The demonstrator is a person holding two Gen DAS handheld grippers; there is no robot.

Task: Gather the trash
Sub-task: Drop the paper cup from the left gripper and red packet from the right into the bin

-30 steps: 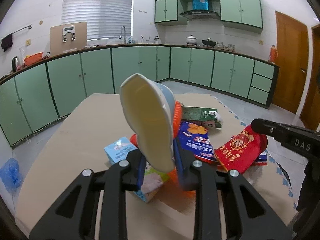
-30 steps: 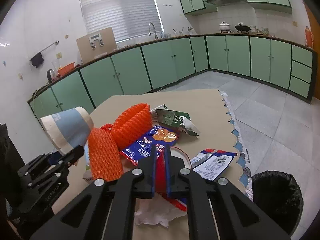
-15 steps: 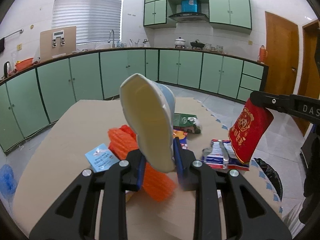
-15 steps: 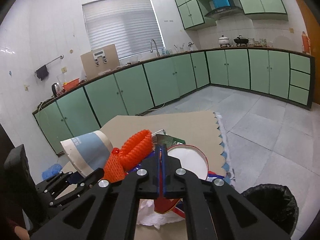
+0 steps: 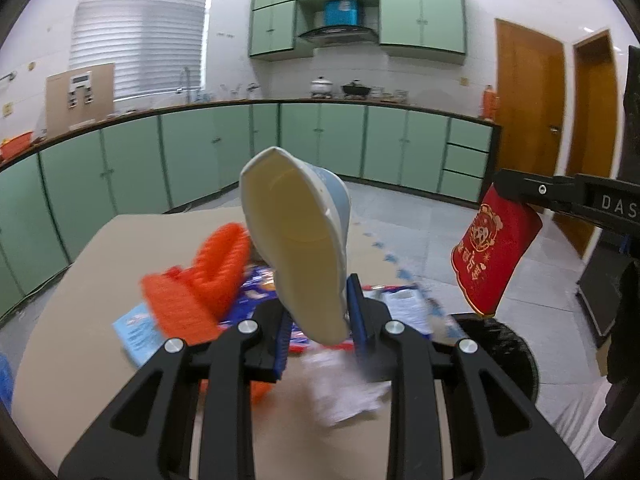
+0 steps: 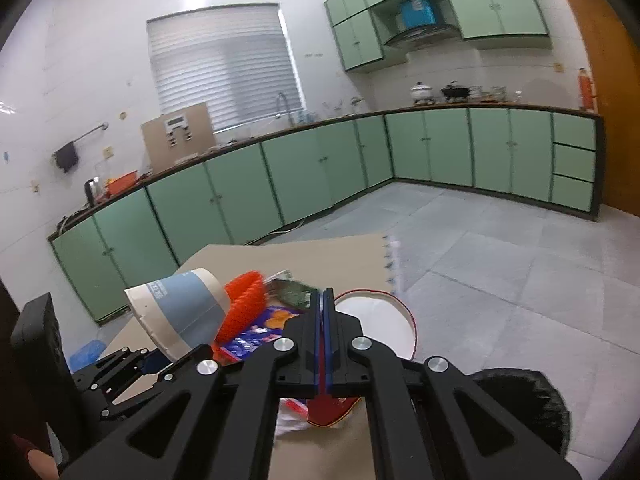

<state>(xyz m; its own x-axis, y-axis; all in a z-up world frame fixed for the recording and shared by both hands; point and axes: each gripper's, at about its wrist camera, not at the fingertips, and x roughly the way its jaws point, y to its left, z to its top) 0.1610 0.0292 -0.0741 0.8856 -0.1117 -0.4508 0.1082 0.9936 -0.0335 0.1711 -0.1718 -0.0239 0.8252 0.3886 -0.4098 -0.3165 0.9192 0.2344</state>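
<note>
Already your left gripper pinches the light, crushable paper cup by its wall; your right gripper clamps the flimsy red packet at its top edge, dangling above the bin at four o'clock.

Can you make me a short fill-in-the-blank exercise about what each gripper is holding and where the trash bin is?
1. The left gripper holds a squashed paper ____.
2. The red packet hangs from the ____ gripper, whose jaws are shut on it.
3. The foam net lying on the table is coloured ____.
4. The trash bin on the floor has a ____ liner.

Missing words: cup; right; orange; black
</note>
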